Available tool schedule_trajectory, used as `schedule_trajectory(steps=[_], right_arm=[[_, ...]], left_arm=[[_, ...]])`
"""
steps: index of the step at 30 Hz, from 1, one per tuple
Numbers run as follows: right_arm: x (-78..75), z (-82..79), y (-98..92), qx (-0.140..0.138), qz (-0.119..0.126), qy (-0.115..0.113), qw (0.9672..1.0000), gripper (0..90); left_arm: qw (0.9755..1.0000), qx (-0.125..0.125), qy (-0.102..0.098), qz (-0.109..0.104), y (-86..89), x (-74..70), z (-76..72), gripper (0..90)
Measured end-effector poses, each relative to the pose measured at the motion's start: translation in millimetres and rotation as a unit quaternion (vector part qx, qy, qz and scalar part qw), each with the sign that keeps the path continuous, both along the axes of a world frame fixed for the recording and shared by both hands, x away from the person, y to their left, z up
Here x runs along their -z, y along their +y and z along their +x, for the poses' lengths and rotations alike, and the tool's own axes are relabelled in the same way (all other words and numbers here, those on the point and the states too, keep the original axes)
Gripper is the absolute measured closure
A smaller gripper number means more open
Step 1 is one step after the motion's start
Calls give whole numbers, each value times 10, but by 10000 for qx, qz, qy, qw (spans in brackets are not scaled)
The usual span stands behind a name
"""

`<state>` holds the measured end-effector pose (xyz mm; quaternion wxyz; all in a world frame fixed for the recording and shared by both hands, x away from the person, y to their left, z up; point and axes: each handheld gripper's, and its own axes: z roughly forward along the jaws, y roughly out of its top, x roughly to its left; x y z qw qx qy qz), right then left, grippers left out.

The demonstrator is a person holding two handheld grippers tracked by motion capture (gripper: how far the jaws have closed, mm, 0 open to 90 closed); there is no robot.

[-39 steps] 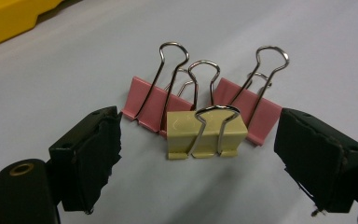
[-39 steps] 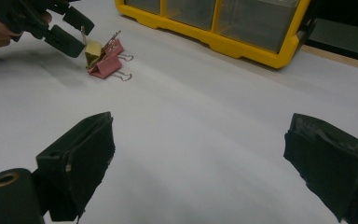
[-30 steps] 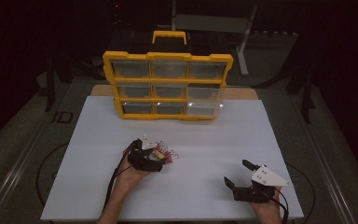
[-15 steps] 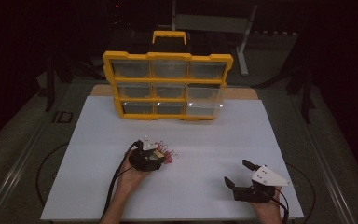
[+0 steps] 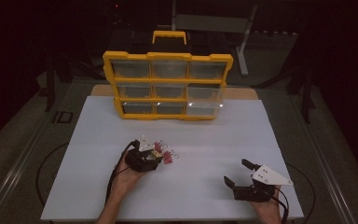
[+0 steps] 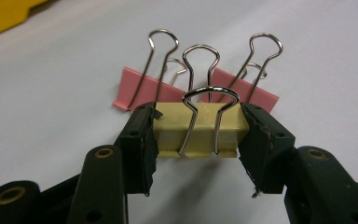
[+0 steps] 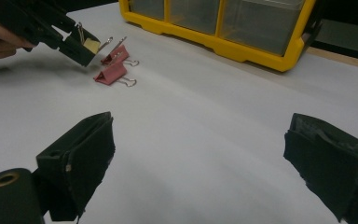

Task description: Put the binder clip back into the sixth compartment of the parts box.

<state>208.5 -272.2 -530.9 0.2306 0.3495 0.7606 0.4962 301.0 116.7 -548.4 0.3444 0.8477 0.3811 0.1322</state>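
A pale yellow binder clip (image 6: 200,126) sits between the jaws of my left gripper (image 6: 196,133), which is shut on its two sides, wire handles pointing up. It hangs just above the white board. Right behind it lie two pink binder clips (image 6: 133,91) (image 6: 258,93) on the board. In the high view the left gripper (image 5: 153,151) is left of centre, with the pink clips (image 5: 168,157) beside its tip. My right gripper (image 5: 235,171) rests near the front right, open, nothing between its jaws (image 7: 198,144). Its view shows the left gripper (image 7: 81,44) holding the yellow clip (image 7: 92,45) over the pink clips (image 7: 113,73).
A yellow organiser (image 5: 168,84) with clear drawers stands upright at the far edge of the white board (image 5: 242,135); its base shows in the right gripper view (image 7: 242,44). Dark floor and stands surround the table.
The left hand has shifted very slightly by the clips. The right hand and gripper have stayed put.
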Motion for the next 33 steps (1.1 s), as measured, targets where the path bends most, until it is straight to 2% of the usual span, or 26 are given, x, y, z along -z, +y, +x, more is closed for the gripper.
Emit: schedule_trajectory(steps=[6, 9, 33], right_arm=[[0, 1, 8, -6, 22, -6, 10000, 78], [-2, -2, 7, -6, 41, -13, 10000, 78], [-2, 2, -1, 16, 44, -13, 10000, 78]], left_arm=[[9999, -6, -108, -17, 51, -120, -14, 501], [9998, 67, -184, 3, 56, -215, -21, 501], [9982, 345, -484, 95, -20, -600, 31, 502]])
